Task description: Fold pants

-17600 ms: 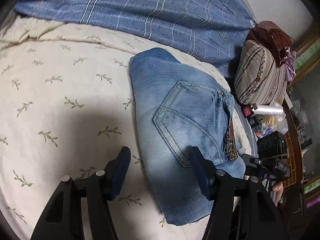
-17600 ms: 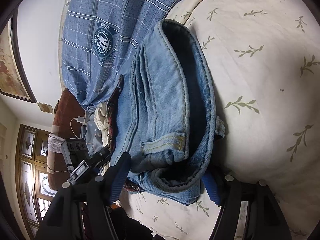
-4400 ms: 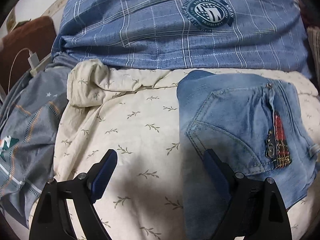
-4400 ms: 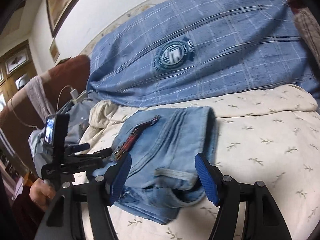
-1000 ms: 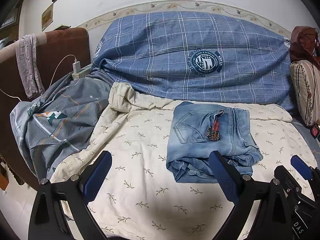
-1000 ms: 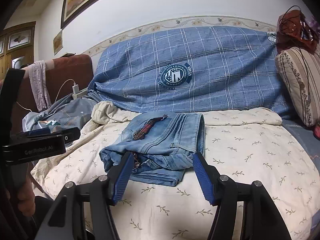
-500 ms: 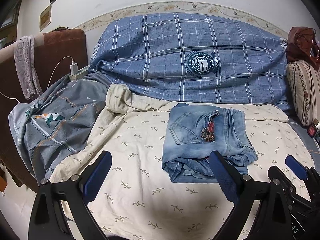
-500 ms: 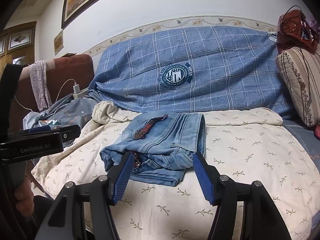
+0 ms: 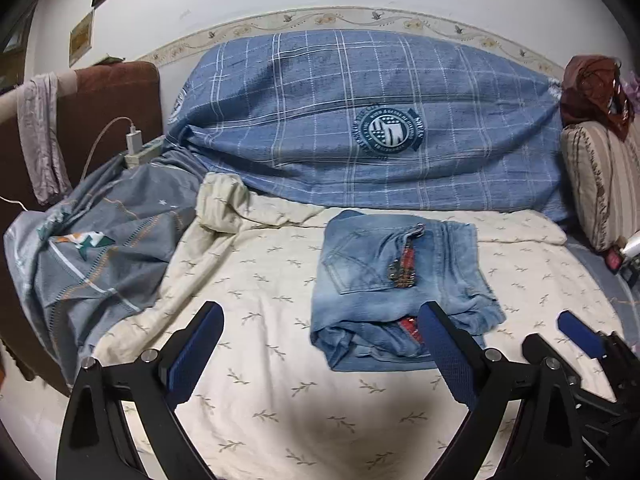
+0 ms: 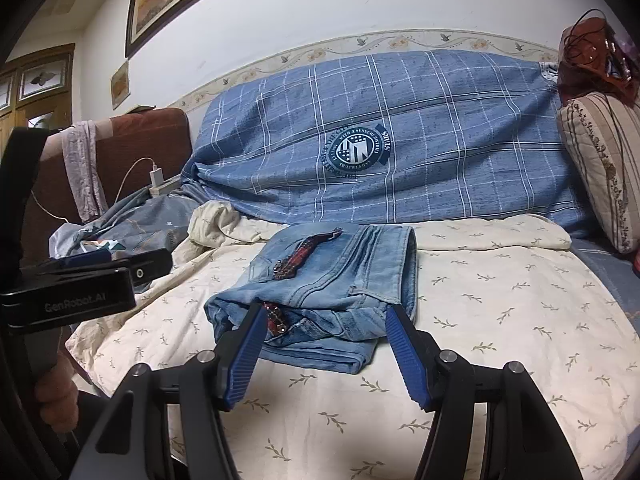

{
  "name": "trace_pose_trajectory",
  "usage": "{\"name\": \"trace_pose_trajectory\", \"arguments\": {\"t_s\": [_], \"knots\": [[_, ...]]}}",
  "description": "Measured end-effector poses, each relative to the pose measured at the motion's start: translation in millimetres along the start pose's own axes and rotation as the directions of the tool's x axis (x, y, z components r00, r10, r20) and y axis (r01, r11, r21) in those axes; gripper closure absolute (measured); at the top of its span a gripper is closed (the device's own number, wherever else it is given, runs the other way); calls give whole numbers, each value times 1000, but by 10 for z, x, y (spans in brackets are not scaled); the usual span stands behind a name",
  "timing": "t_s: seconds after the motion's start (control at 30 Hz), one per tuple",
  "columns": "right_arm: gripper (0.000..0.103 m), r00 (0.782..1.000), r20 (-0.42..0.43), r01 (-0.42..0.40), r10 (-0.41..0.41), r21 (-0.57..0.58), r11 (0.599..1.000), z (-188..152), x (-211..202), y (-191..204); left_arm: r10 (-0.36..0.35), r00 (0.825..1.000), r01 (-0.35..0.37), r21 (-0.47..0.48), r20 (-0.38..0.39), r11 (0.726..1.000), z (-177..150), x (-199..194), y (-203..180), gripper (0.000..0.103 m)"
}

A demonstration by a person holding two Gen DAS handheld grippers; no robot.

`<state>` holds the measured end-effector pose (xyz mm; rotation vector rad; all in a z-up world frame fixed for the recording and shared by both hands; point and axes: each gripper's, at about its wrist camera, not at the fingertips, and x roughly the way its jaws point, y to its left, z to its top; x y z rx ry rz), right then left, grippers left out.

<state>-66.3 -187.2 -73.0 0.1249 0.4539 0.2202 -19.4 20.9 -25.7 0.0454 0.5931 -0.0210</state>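
Folded pants [image 9: 396, 280] are lying centre frame on the cream leaf-print sheet [image 9: 260, 280], pocket side up (a red patterned strip showing on top). No containers showing. Blue plaid quilt [image 9: 360, 120] is bunching against the wall behind. Left gripper [image 9: 320, 354] is hovering low in frame, jaws standing wide apart, gripping nothing. Right gripper [image 10: 326, 354] is pointing at the pants' near edge, jaws apart, empty. A hand [image 10: 56, 396] is holding the left gripper's handle at lower left.
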Motion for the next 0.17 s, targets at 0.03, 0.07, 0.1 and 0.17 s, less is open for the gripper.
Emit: {"name": "trace_pose_trajectory", "arguments": {"t_s": [0.03, 0.07, 0.1, 0.17], "knots": [[38, 1000, 2, 1, -1, -2, 1000, 1, -1, 3, -16, 1000, 16, -9, -1, 1000, 4, 3, 7, 4], [38, 1000, 4, 4, -4, -4, 1000, 4, -1, 5, -28, 1000, 28, -18, -5, 999, 13, 12, 14, 4], [38, 1000, 6, 6, -6, -5, 1000, 7, 0, 3, -29, 1000, 29, -27, -8, 999, 23, 27, 26, 4], [38, 1000, 7, 10, -10, 1, 1000, 23, 0, -27, -26, 1000, 25, -35, -15, 999, 48, 71, 52, 4]]}}
